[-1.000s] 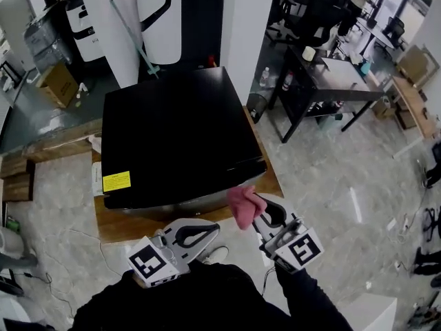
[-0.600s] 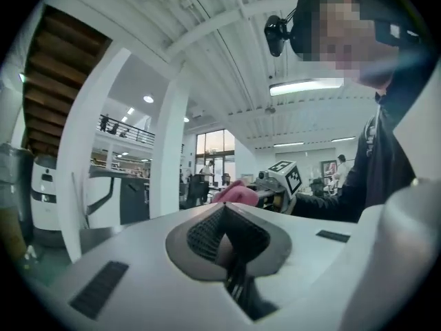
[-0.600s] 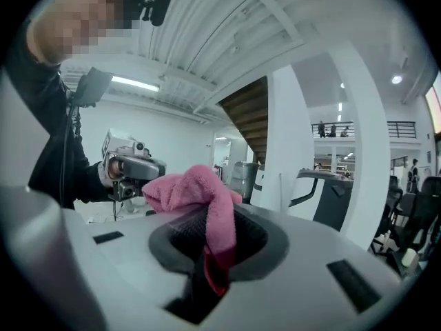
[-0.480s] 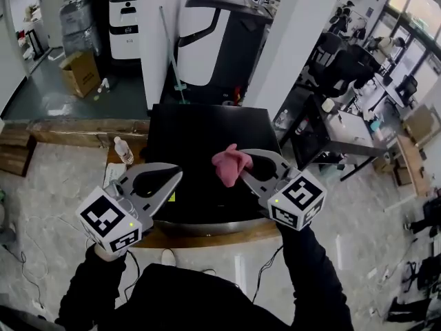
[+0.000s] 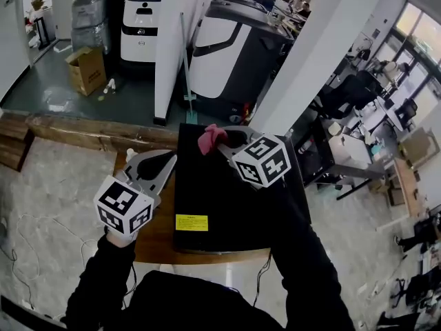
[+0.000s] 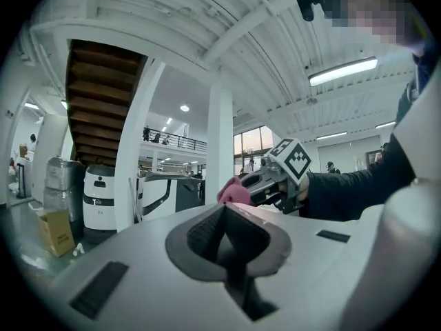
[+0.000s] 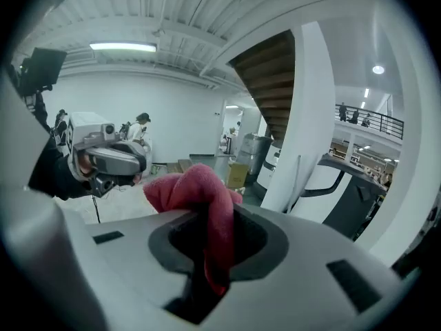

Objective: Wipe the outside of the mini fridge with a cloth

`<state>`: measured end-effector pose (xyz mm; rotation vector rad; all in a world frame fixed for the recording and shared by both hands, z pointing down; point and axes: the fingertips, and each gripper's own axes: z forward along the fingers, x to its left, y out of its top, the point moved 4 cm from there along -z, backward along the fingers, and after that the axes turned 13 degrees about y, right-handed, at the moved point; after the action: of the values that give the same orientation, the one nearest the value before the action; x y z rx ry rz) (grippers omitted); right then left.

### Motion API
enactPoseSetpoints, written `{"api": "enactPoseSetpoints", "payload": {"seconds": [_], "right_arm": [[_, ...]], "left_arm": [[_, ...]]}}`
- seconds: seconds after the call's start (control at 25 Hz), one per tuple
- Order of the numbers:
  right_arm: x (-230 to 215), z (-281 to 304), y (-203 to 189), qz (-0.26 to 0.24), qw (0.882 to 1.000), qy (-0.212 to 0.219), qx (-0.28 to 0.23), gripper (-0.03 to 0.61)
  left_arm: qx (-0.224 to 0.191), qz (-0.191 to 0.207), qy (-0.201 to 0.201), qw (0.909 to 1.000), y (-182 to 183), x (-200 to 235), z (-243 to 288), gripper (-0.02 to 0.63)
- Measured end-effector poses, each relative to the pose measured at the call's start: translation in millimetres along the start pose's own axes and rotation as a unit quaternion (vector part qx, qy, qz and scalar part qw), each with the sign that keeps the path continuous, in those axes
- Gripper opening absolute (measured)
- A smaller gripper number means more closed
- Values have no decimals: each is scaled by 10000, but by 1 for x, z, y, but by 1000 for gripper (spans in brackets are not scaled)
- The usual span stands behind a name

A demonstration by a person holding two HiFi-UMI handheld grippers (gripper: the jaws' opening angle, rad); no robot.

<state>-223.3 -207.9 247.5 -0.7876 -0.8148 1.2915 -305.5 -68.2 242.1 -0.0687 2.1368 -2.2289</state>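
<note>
right tool raised, cloth now over mini fridge

Head view: high, tilted steeply down over the glossy black box-shaped mini fridge; left gripper and right gripper close under the lens. Left gripper view: roughly level, sighting along its jaws at the right gripper. Right gripper view: sights back at the left gripper. Both gripper views share the white ribbed ceiling.
</note>
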Motion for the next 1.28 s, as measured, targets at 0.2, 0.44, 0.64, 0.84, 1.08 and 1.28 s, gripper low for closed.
{"api": "enactPoseSetpoints", "payload": {"seconds": [0.2, 0.44, 0.64, 0.84, 1.08, 1.28], "right_arm": [[-20, 66, -12, -151, 9955, -20, 932, 74], [-28, 113, -21, -302, 9878, 85, 1526, 69], [-29, 119, -23, -621, 9834, 10, 1706, 69], [-37, 92, -40, -628, 9829, -270, 1707, 67], [-64, 28, -81, -490, 9802, -621, 1816, 66], [-92, -40, -120, -321, 9793, -849, 1809, 66]], "left_arm": [[153, 126, -110, 9997, -18, 22, 16, 5], [263, 16, -217, 9994, -32, 42, 30, 6], [294, 28, -256, 9992, -38, 45, 33, 5], [234, 100, -396, 9989, -28, 12, 31, 5], [136, 205, -511, 9984, -12, -45, 36, 6], [96, 238, -600, 9979, 1, -101, 48, 5]]}}
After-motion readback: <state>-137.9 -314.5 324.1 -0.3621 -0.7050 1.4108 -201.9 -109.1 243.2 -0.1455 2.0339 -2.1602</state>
